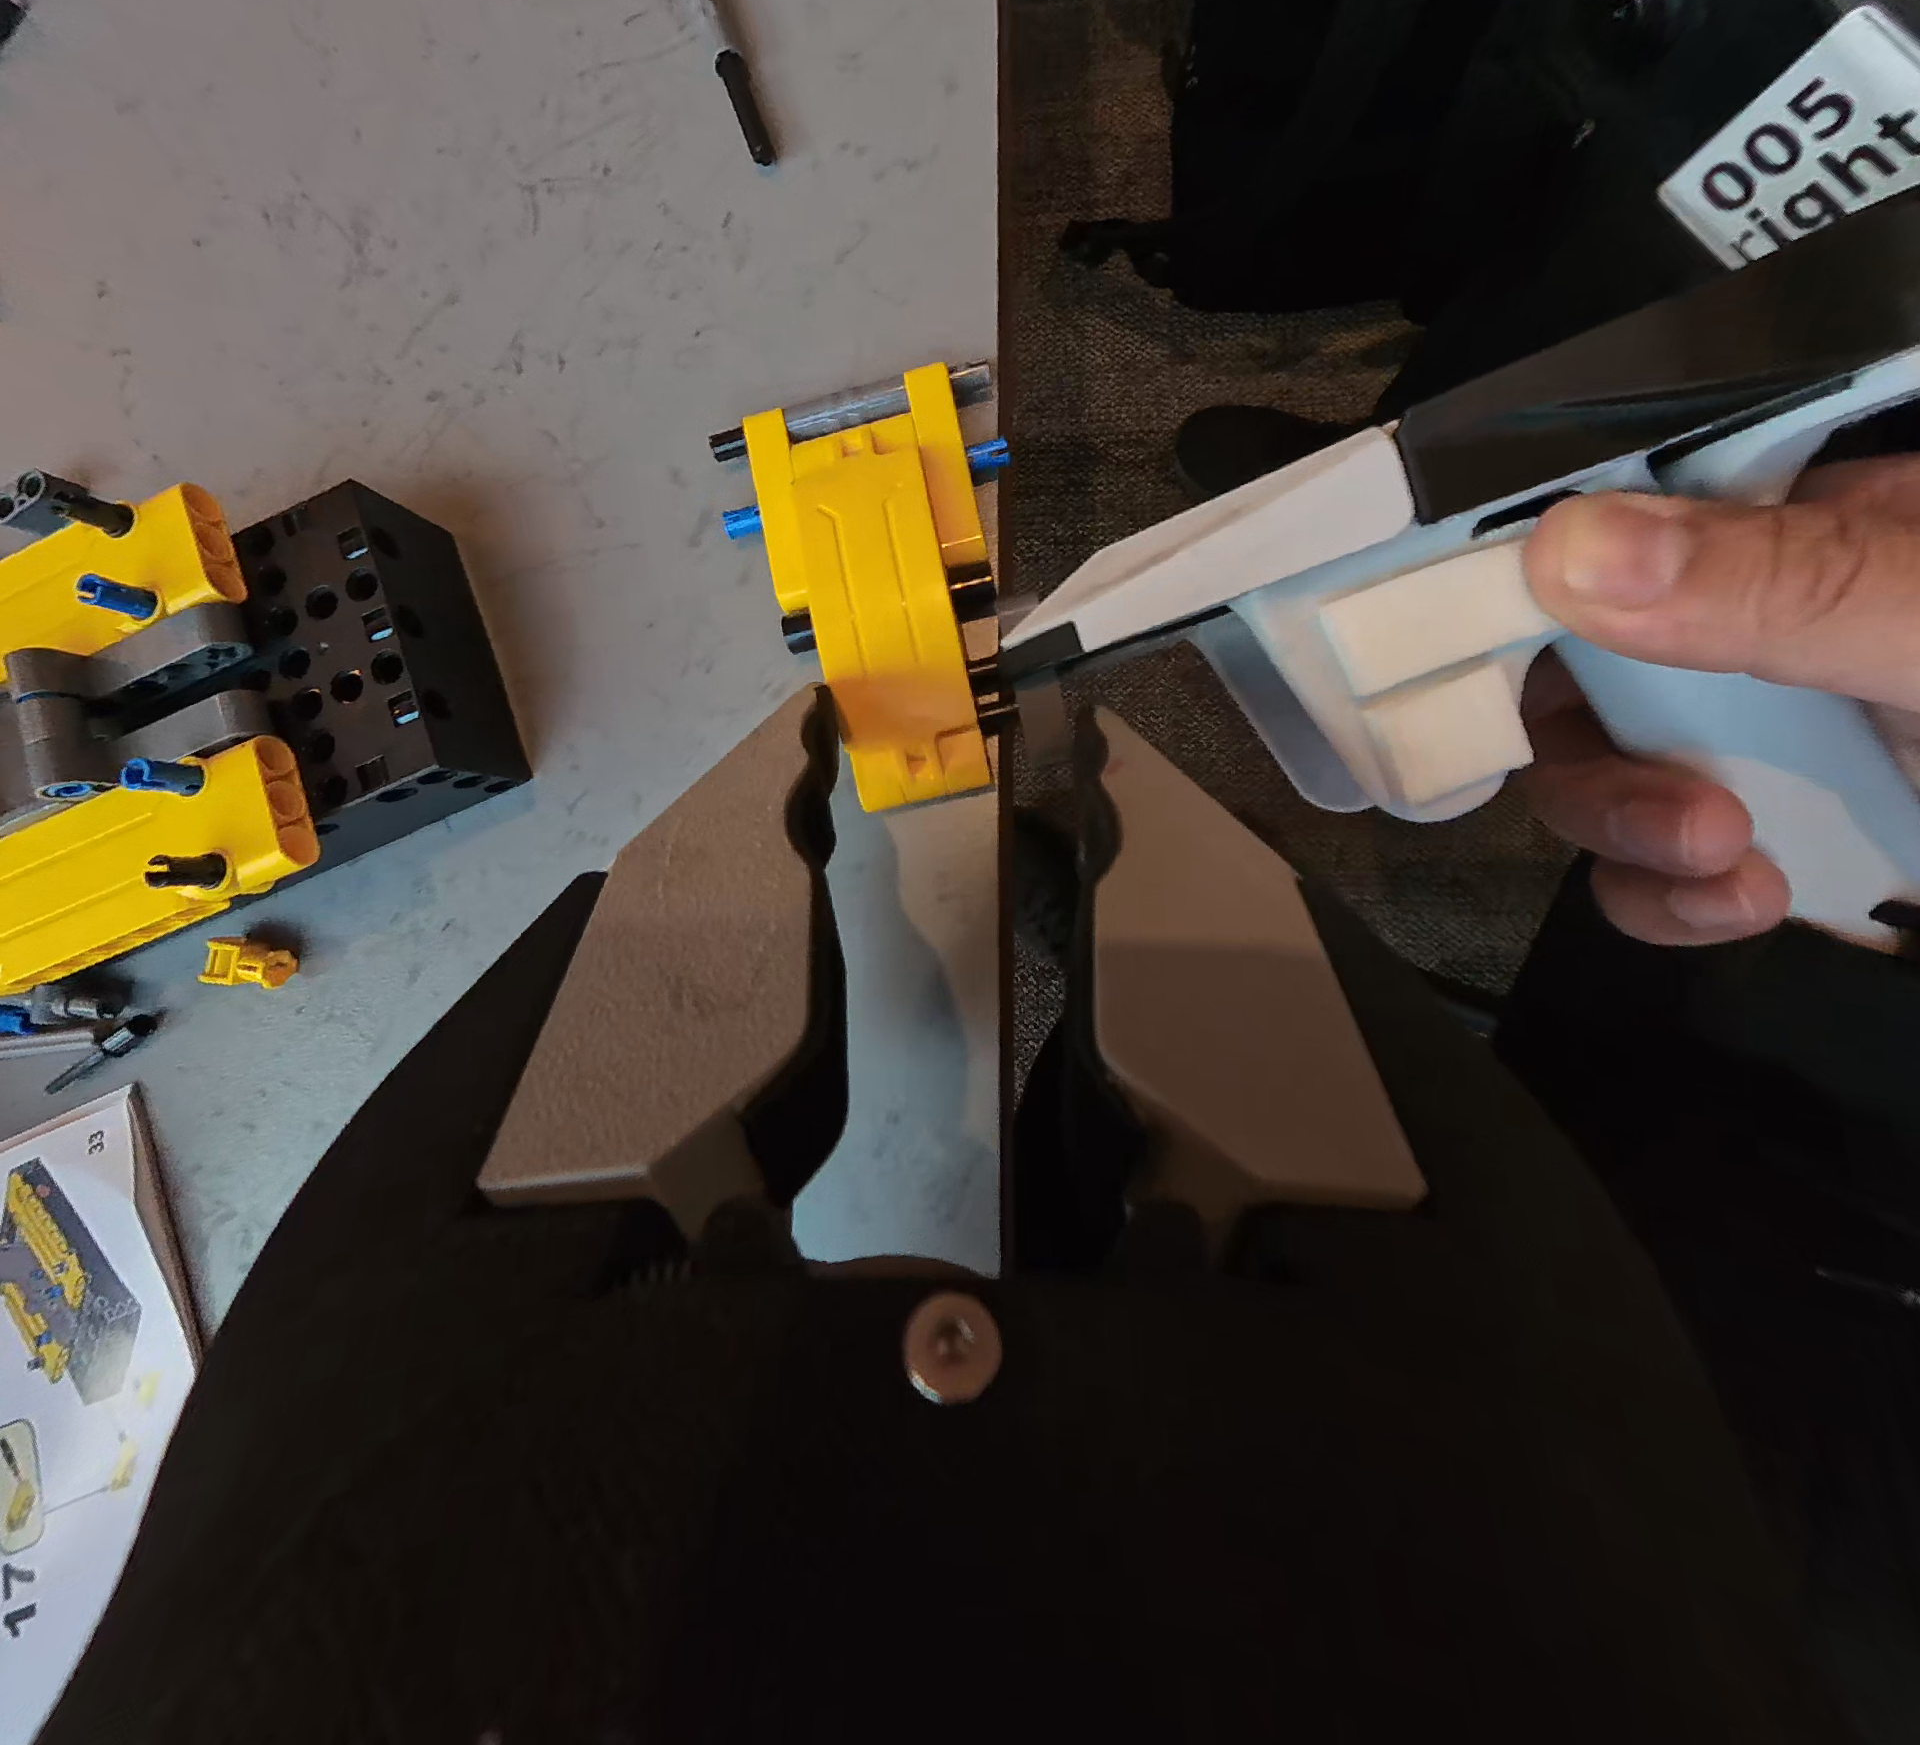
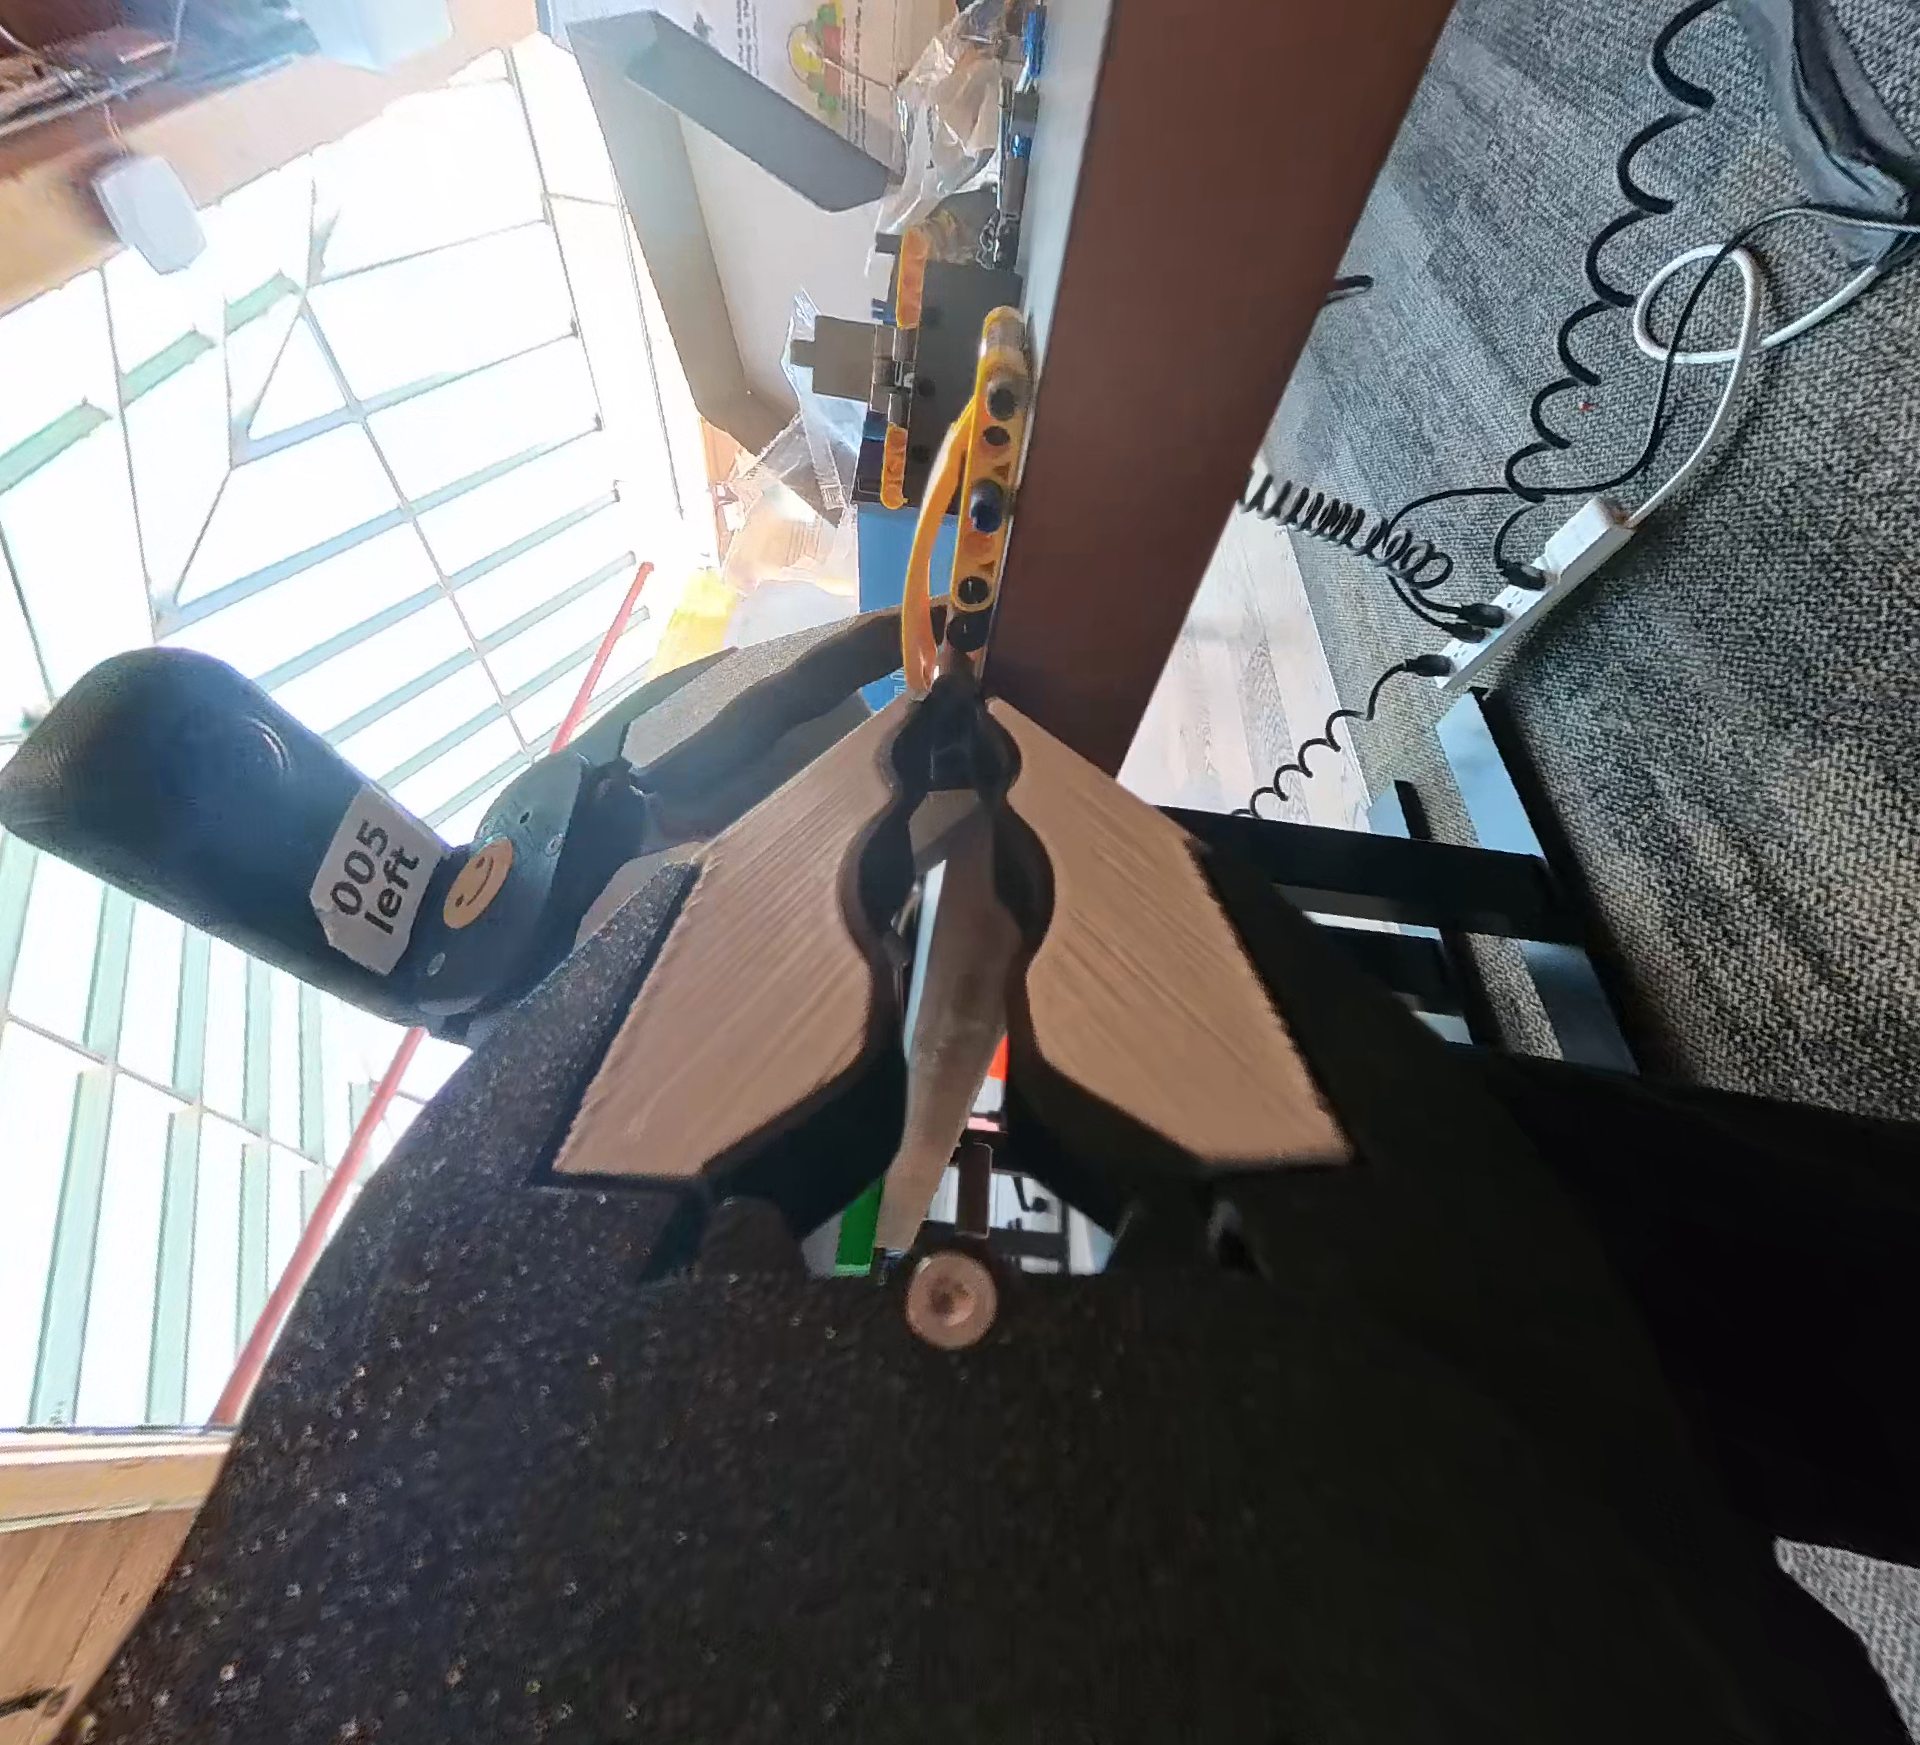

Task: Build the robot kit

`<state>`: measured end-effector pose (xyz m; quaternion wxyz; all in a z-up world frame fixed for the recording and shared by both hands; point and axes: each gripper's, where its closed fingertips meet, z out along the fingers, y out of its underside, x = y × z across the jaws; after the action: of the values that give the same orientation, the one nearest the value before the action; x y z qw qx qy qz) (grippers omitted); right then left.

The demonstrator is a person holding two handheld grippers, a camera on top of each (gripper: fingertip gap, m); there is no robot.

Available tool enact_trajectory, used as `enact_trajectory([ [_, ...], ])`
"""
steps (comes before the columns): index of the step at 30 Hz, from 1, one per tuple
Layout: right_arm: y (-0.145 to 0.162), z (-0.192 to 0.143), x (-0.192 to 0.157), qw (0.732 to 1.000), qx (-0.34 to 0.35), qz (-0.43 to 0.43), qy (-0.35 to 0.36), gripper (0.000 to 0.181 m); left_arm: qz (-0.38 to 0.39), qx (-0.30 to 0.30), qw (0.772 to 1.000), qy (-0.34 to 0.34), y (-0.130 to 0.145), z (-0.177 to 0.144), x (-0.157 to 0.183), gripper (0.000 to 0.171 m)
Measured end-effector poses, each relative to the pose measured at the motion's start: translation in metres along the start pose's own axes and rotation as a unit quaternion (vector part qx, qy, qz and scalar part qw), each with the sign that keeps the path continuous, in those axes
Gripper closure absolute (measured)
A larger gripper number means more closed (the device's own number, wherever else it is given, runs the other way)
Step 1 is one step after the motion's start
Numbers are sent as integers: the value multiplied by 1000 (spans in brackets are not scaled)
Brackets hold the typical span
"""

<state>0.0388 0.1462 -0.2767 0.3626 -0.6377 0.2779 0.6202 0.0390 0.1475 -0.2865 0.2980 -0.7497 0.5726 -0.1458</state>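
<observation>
While the yellow plastic brick assembly (image 1: 883,594) sits at the grey table's edge (image 1: 992,241), the left gripper (image 1: 935,729) brackets it open-jawed and the right gripper (image 2: 951,687) pinches its black pin; judged light, rigid, best gripped across flat sides.

a scuffed grey table (image 1: 416,241) with a dark brown edge carries a yellow brick assembly (image 1: 873,594) at its rim, a black marker (image 1: 713,17), a black perforated block with yellow parts (image 1: 343,646), small loose pieces (image 1: 244,961) and an instruction booklet (image 1: 73,1363).
</observation>
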Motion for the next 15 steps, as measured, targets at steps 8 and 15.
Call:
enact_trajectory([
  [8, 3, 1, 0, 1000, -7, 8, 23, 175, 15, 0, 1000, -21, 0, 1, -1, 129],
  [15, 2, 1, 1, 998, -1, 24, 59, 176, 1, 23, 1000, -21, -1, 2, -2, 130],
])
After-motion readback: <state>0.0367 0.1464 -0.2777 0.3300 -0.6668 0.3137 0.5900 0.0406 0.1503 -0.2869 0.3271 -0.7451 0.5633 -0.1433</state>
